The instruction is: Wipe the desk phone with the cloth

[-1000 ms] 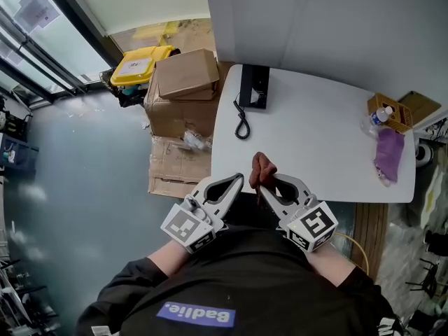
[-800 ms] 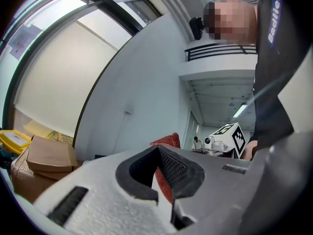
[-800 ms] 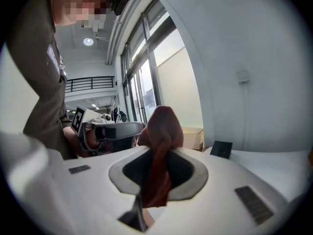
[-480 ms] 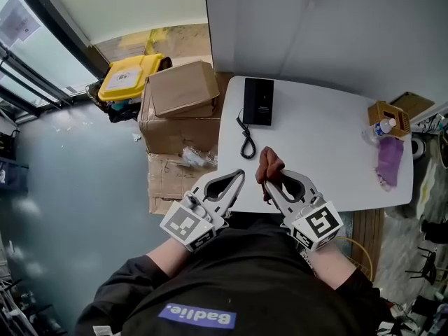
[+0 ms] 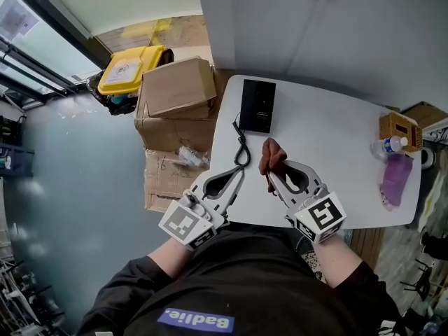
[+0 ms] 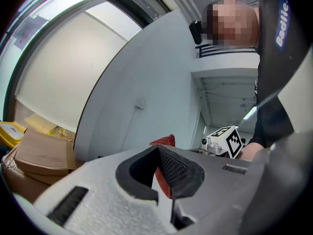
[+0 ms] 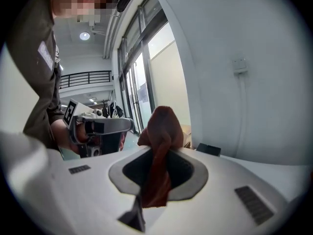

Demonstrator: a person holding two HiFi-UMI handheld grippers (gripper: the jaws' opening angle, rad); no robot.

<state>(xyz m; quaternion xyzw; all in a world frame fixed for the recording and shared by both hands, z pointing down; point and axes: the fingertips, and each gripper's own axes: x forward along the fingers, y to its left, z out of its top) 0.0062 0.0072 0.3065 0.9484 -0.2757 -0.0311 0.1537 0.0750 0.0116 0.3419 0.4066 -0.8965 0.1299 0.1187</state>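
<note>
The black desk phone (image 5: 257, 106) lies flat at the far left of the white table (image 5: 336, 138), and its coiled cord (image 5: 242, 145) trails toward me. My right gripper (image 5: 269, 176) is shut on a red-brown cloth (image 5: 271, 155), which stands bunched above the jaws a short way in front of the phone. In the right gripper view the cloth (image 7: 161, 131) hangs down between the jaws, with the phone (image 7: 208, 149) just beyond. My left gripper (image 5: 241, 172) is shut with nothing in it, beside the cord's near end.
Cardboard boxes (image 5: 178, 86) and a yellow-lidded bin (image 5: 129, 67) stand on the floor left of the table. At the table's right end are a water bottle (image 5: 389, 145), a small wooden box (image 5: 402, 128) and a purple cloth (image 5: 395, 179). A grey wall rises behind the table.
Both grippers have moved forward from the table's near edge out over the tabletop. The cloth in the right gripper is now closer to the phone.
</note>
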